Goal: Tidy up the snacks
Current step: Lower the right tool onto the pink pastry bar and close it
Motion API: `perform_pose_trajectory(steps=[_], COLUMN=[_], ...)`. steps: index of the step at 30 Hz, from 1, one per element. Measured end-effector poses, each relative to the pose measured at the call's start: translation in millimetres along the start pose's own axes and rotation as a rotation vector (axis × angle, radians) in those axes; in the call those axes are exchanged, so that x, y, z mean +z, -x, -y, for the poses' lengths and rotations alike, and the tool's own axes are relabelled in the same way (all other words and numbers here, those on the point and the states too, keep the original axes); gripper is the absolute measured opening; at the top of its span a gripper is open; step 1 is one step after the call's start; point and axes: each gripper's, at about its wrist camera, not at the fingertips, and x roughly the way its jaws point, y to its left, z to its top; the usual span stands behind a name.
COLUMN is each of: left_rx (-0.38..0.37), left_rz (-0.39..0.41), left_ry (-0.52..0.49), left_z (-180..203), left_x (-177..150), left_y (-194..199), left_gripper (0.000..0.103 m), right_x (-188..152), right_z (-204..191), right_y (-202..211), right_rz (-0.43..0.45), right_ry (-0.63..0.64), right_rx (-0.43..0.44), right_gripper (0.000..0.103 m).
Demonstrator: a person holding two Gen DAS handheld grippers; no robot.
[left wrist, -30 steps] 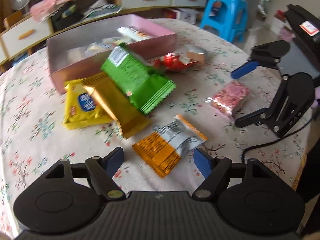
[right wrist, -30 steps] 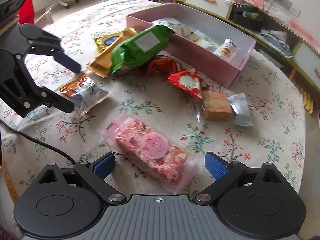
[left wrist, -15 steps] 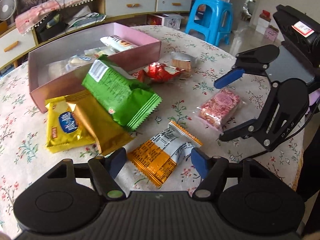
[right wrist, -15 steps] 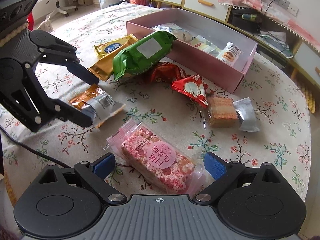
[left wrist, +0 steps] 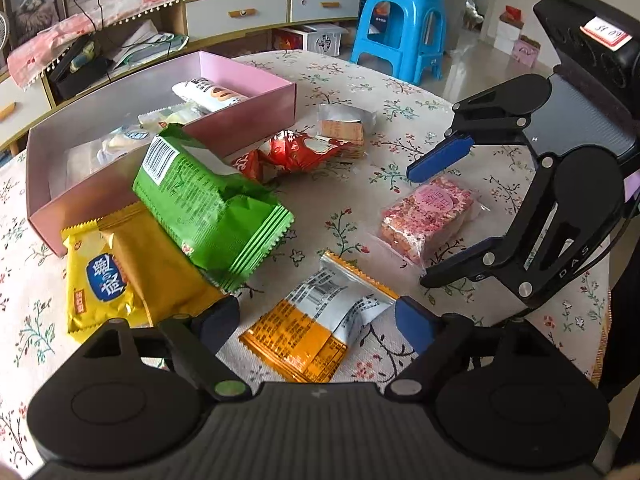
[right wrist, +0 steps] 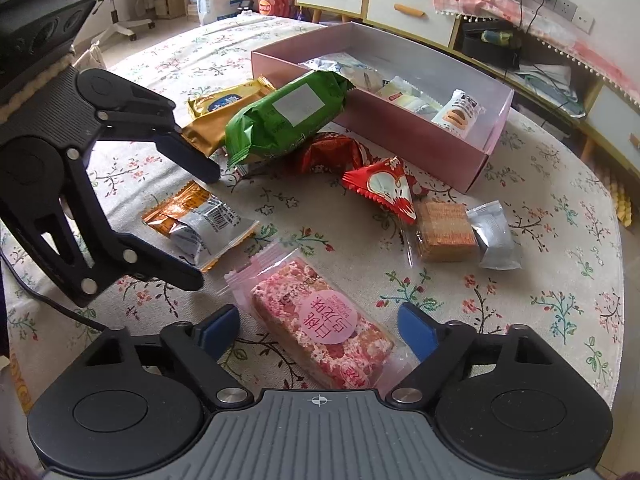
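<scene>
A pink box (left wrist: 248,114) (right wrist: 420,148) holds several snacks. Loose snacks lie on the floral table in front of it. My left gripper (left wrist: 318,322) (right wrist: 198,226) is open around an orange-and-silver packet (left wrist: 316,328) (right wrist: 200,224). My right gripper (right wrist: 318,330) (left wrist: 418,222) is open around a pink rice-crisp bar (right wrist: 320,334) (left wrist: 430,212). A green pack (left wrist: 208,200) (right wrist: 284,118) leans on the box's front wall. Both grippers sit low over the table; I cannot tell whether the fingers touch the packets.
Yellow packet (left wrist: 100,280), gold packet (left wrist: 160,264), two red packets (right wrist: 380,186), and a wafer in a silver wrapper (right wrist: 448,232) lie on the table. A blue stool (left wrist: 400,32) and sideboard drawers (right wrist: 408,8) stand beyond the table edge.
Both grippers moved forward and lower, so each open pair of fingers now brackets its packet: left on the orange-and-silver one, right on the pink bar. No snack has moved.
</scene>
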Motion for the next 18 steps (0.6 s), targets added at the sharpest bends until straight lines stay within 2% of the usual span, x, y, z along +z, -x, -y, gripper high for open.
perform_pose_trajectory(steps=[2,3,5,7,9,10,18], left_rx=[0.014,0.023,0.033,0.036,0.032,0.033,0.024], left_rz=[-0.003,-0.004,-0.004,-0.007,-0.016,-0.018,-0.041], left_ry=[-0.014,-0.02,-0.019,0.001,0.028,0.038,0.079], left_z=[2,4,4,3,-1,-2,-5], left_x=[1,1,1,2,2,1,3], left_y=[0,0,3,5,7,8,18], left_gripper=[0.07,0.068,0.052,0.04,0.039,0.038,0.037], right_x=[0,0,0,1,3,5,11], right_z=[0,1,2,3,3,3,5], right_y=[1,2,3,4,4,4,12], right_rz=[0.002,0.003,0.003,0.004,-0.002,-0.007,-0.001], right_ry=[-0.003,-0.005,-0.01,-0.016,-0.018,-0.022,-0.048], right_rx=[0.004,0.005,0.008,0.013,0.006,0.005,0.005], right_gripper=[0.076,0.07,0.061,0.045,0.033,0.031,0.031])
